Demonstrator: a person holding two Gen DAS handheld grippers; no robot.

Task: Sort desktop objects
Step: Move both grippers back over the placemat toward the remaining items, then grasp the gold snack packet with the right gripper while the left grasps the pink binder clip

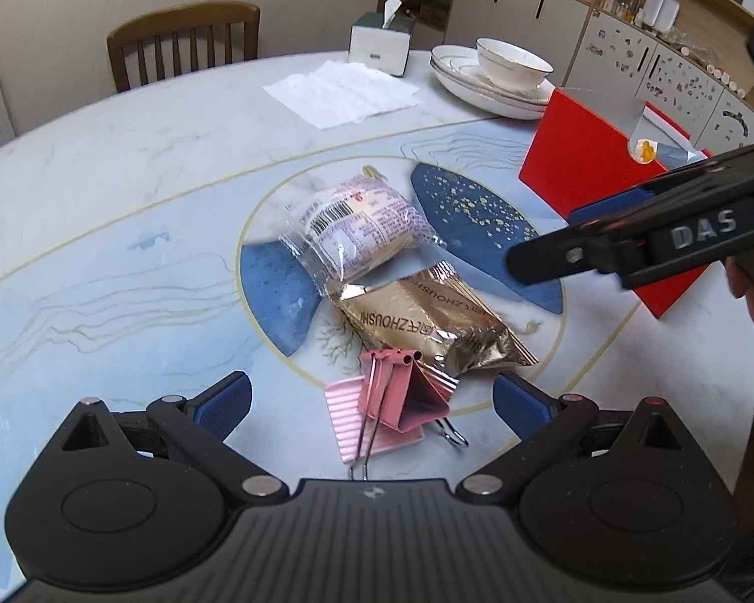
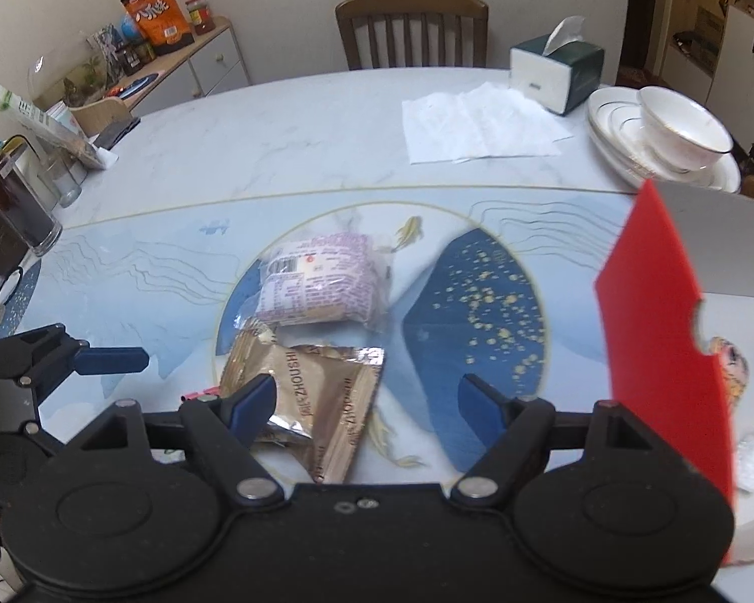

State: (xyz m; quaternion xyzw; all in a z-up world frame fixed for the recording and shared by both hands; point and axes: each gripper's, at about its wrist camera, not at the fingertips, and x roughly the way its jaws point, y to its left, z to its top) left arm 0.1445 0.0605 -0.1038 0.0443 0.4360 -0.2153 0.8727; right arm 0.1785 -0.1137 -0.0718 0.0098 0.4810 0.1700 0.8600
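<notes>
Three things lie on the table's round blue inlay. A clear packet with purple print [image 1: 357, 226] [image 2: 321, 279] is farthest. A gold foil packet [image 1: 427, 321] [image 2: 316, 402] sits nearer. Nearest is a pink binder clip [image 1: 407, 392] on a pink ribbed piece [image 1: 342, 417]. My left gripper [image 1: 372, 407] is open just above the table, and the clip lies between its pads untouched. My right gripper [image 2: 367, 404] is open over the gold packet, not pressing it. It reaches in from the right in the left wrist view. A red box [image 1: 603, 186] [image 2: 668, 352] stands to the right.
At the back stand a tissue box [image 2: 558, 73], a white paper sheet [image 2: 477, 125] and stacked plates with a bowl [image 2: 678, 140]. A wooden chair [image 2: 412, 30] is behind the table. Dark glasses [image 2: 15, 211] stand at the left edge. The red box holds small items [image 2: 729, 367].
</notes>
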